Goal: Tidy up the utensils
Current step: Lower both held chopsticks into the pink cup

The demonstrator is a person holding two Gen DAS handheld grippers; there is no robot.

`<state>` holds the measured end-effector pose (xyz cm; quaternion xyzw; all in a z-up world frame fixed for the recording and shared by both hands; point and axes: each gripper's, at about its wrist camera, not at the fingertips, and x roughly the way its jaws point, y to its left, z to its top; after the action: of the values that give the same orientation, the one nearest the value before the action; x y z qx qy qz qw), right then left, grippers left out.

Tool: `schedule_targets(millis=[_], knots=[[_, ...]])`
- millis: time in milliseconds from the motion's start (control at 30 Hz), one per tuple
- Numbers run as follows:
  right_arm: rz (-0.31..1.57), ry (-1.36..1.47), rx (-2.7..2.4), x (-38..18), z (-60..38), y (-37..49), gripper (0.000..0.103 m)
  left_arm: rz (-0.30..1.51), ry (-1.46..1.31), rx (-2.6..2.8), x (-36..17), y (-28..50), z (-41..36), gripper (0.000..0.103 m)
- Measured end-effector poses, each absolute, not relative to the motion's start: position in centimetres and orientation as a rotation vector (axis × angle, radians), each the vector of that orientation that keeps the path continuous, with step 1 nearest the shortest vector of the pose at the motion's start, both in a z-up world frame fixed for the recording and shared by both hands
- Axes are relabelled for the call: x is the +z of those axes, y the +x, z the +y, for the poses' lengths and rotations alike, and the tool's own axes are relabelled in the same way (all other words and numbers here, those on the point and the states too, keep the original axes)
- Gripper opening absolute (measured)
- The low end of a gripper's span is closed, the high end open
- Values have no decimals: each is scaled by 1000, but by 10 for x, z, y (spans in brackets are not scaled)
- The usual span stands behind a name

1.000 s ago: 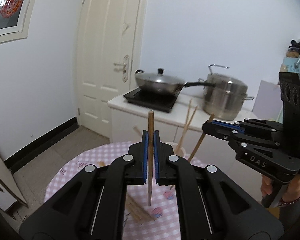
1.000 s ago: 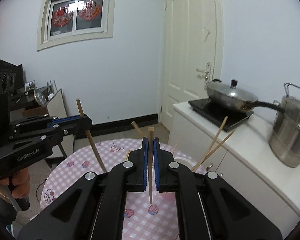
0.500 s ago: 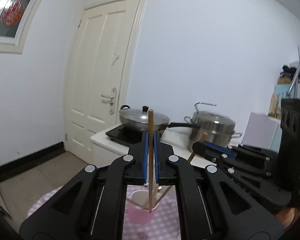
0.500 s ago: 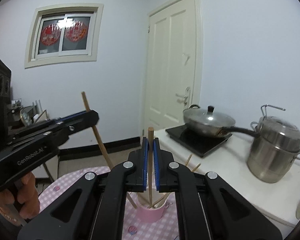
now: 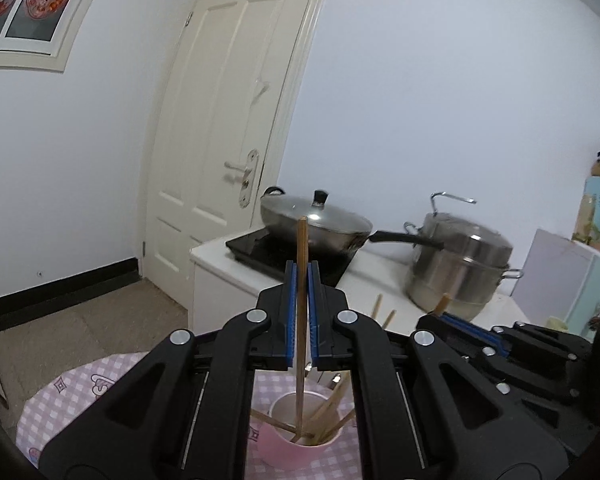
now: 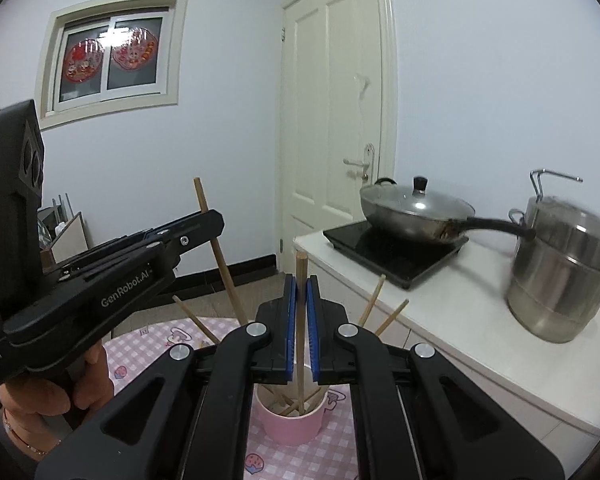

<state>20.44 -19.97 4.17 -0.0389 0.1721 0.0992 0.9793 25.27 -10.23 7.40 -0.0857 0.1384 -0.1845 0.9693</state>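
My left gripper (image 5: 301, 316) clamps a slim, pale-brown wooden chopstick (image 5: 301, 344) upright at frame centre; my right gripper (image 6: 300, 320) clamps another chopstick (image 6: 300, 344), above the pink cup (image 6: 296, 426).

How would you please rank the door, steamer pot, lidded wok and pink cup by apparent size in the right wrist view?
1. Door
2. Steamer pot and lidded wok: look alike, unranked
3. Pink cup, partly hidden and nearest the camera

Left gripper (image 5: 302, 312) clamped tight, pointing slightly down; right gripper (image 6: 301, 320) likewise, close beside.
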Motion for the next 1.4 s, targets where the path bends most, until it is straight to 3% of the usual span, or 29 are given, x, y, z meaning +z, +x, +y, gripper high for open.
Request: schedule_targets(millis=[567, 1200, 1400], knots=[[449, -36, 208, 5, -204, 216, 4, 412, -90, -363, 24, 280, -121, 6], [471, 28, 217, 7, -215, 216, 5, 408, -68, -394, 36, 272, -120, 7], [462, 37, 217, 10, -216, 210, 20, 414, -60, -392, 39, 267, -119, 7]])
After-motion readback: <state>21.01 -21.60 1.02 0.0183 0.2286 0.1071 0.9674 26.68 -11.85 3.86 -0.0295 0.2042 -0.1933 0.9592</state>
